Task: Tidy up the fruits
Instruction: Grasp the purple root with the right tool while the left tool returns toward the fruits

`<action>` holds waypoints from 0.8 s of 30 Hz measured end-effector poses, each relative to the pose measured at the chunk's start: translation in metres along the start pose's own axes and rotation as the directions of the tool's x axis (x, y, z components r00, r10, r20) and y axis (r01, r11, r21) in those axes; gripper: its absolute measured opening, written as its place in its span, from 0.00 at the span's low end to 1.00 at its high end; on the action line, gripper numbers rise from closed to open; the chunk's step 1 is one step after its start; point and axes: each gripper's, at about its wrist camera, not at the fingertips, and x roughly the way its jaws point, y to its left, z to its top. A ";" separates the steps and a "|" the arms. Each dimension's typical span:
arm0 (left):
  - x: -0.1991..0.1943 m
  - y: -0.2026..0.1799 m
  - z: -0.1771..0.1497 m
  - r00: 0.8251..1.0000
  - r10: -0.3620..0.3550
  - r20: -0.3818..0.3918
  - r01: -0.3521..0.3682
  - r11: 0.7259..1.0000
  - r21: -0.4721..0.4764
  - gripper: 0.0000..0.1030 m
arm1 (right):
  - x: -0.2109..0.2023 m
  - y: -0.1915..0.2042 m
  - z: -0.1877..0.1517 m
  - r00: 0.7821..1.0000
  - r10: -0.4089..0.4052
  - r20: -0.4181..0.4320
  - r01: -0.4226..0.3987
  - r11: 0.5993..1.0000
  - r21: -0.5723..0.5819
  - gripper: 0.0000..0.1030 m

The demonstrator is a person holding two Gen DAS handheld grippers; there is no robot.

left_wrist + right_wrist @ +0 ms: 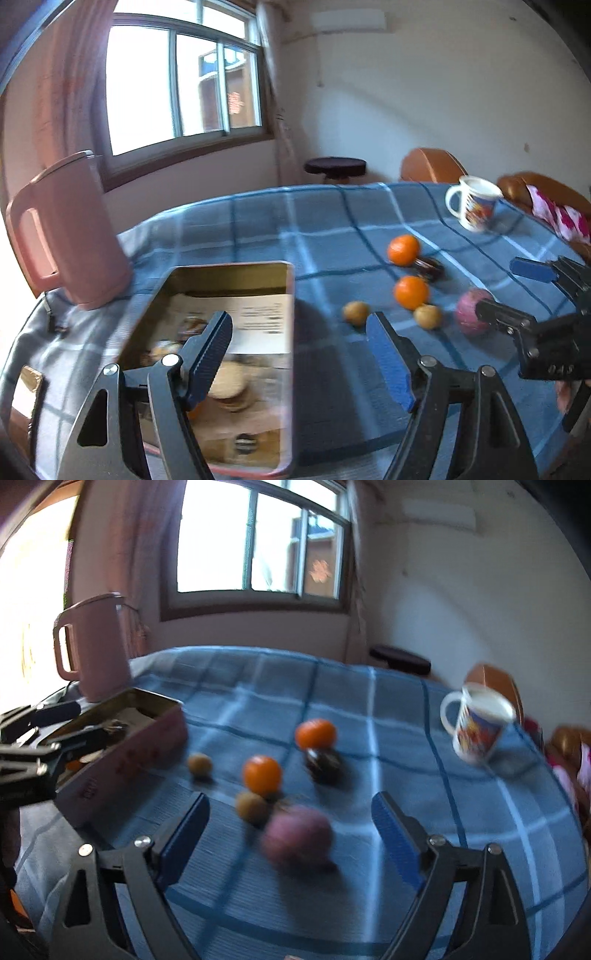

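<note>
Two oranges (pixel 403 250) (pixel 411 292), two small brown fruits (pixel 356 312) (pixel 427 316), a pink-purple round fruit (pixel 469 312) and a dark fruit (pixel 430 266) lie on the blue checked tablecloth (pixel 258 229). An open tin box (pixel 229 354) holds an orange piece under my left finger. My left gripper (pixel 299 343) is open over the box's right edge. My right gripper (pixel 290 812) is open, just before the pink fruit (pixel 297 836); it shows in the left view (pixel 506 291).
A pink kettle (pixel 66 229) stands behind the box at the left. A white printed mug (pixel 474 203) stands at the far right. Brown chairs (pixel 432 166) and a dark stool (pixel 334 168) are beyond the table. A window is behind.
</note>
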 end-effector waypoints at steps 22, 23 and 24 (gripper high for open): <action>0.047 -0.059 0.005 0.992 -0.067 -0.109 0.078 0.992 0.096 0.74 | 0.039 -0.023 -0.009 0.984 0.096 -0.150 -0.084 0.993 0.081 0.51; 0.049 -0.061 0.006 0.990 -0.081 -0.115 0.092 0.991 0.094 0.74 | 0.036 -0.024 -0.009 0.987 0.087 -0.137 -0.075 0.993 0.087 0.51; 0.052 -0.063 0.007 0.988 -0.093 -0.123 0.105 0.990 0.090 0.74 | 0.033 -0.027 -0.009 0.990 0.070 -0.123 -0.058 0.993 0.099 0.51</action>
